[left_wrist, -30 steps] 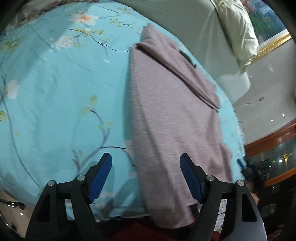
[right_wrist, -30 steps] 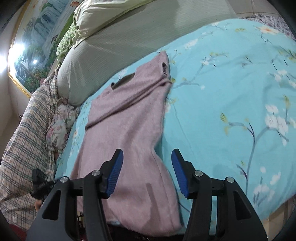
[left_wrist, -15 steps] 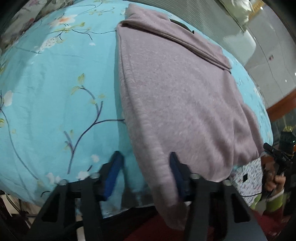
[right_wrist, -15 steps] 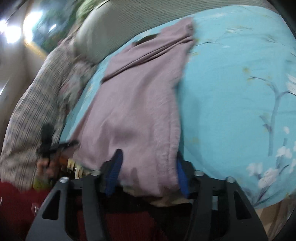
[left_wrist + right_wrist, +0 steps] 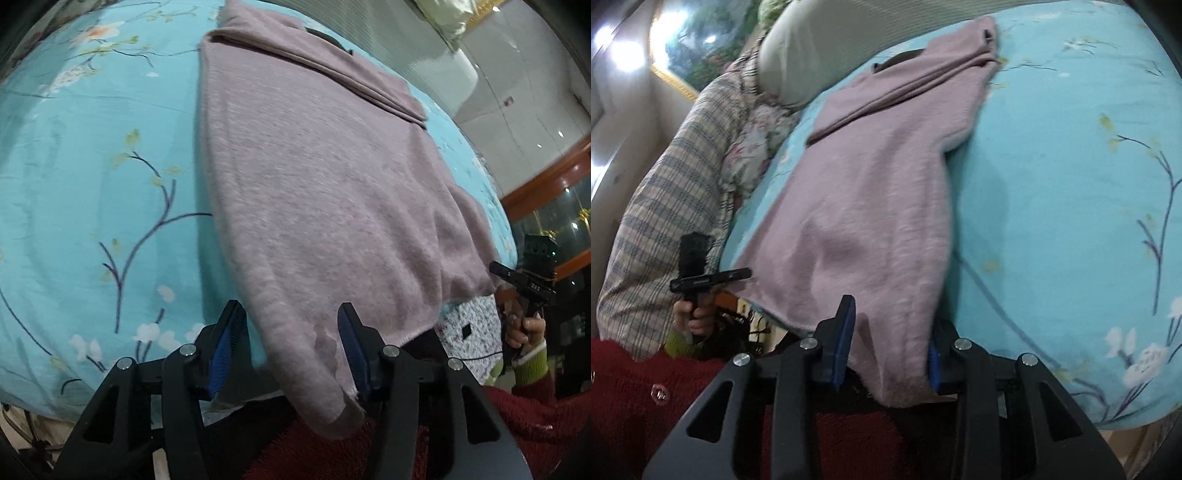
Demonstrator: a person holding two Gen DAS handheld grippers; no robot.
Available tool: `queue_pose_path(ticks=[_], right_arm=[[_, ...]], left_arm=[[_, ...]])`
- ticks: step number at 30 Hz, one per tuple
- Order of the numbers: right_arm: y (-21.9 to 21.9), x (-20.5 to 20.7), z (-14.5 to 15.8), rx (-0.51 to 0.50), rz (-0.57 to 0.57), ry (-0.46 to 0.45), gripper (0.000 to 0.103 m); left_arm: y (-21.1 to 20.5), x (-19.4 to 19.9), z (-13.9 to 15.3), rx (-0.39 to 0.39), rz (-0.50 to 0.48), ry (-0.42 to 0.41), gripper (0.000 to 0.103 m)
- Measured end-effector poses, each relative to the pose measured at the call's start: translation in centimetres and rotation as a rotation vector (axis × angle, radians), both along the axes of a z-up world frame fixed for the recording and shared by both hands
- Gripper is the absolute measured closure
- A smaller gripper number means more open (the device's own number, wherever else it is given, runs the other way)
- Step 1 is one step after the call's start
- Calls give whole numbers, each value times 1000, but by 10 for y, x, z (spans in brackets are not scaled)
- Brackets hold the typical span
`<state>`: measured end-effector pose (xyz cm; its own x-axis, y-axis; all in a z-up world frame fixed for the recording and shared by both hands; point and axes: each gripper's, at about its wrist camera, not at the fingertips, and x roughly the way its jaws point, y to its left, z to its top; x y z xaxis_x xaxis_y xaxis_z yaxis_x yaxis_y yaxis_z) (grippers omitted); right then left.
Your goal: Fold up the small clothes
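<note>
Mauve knit sweater (image 5: 332, 192) runs lengthwise toward frame top w/ hem corners at bottom centre, one between each gripper's parted jaws: left gripper (image 5: 288, 347), right gripper (image 5: 888, 341), neither clamped.

The pink sweater's (image 5: 317, 192) near hem hangs over the bed's (image 5: 92, 155) edge, and its lowest corner covers part of the right gripper's (image 5: 888, 350) right finger. The picture's top edge cuts off the sweater's far end. The painting (image 5: 698, 40) at far left is blurred.
</note>
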<state>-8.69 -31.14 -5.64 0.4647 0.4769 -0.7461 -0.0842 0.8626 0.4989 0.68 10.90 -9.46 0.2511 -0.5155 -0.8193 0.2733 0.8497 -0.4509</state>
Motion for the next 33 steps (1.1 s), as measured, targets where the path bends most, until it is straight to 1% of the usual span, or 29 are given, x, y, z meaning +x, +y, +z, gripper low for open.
queue_pose_path(ticks=[1,2,3,4,5,6,7,9,13,14,16,18,23,27,28,30,33], right_arm=[[4,0,0,-3,18,1,68],[7,-1,0,-9,34,2,71],[12,-1,0,-17,50,2,76],[15,-2,1,-9,58,2,86],[13,-5,2,16,57,-10,89],[12,-6,4,34,52,-25,91],[11,-9,6,58,45,-41,94],[4,-13,13,117,24,-82,95],[-8,-14,27,232,-15,-160,95],[-13,-13,32,268,-28,-188,95],[-18,-8,40,306,-50,-226,95],[-24,0,53,320,-74,-266,95],[-33,33,82,281,-116,-346,95],[-44,73,99,222,-167,-392,95],[-47,83,103,205,-181,-402,95],[-54,111,114,130,-208,-419,95],[-62,157,121,50,-250,-419,95]], left_arm=[[-2,-1,0,-3,-10,-6,54],[-4,-1,0,3,-22,-12,66],[-6,-2,0,19,-33,-21,73],[-8,-4,-1,36,-45,-32,90],[-8,-5,-2,33,-49,-32,96],[-6,-6,-2,15,-48,-30,96],[-1,-9,0,-7,-34,-42,98],[7,-15,5,-42,-4,-79,98],[27,-23,24,-177,77,-161,99],[29,-23,29,-198,89,-177,99],[33,-18,41,-228,110,-218,99],[33,-11,51,-241,121,-246,99],[35,22,81,-272,170,-324,99],[38,65,109,-319,235,-380,99],[35,79,117,-315,249,-400,99],[28,103,129,-296,255,-439,99],[12,154,142,-250,260,-455,99]])
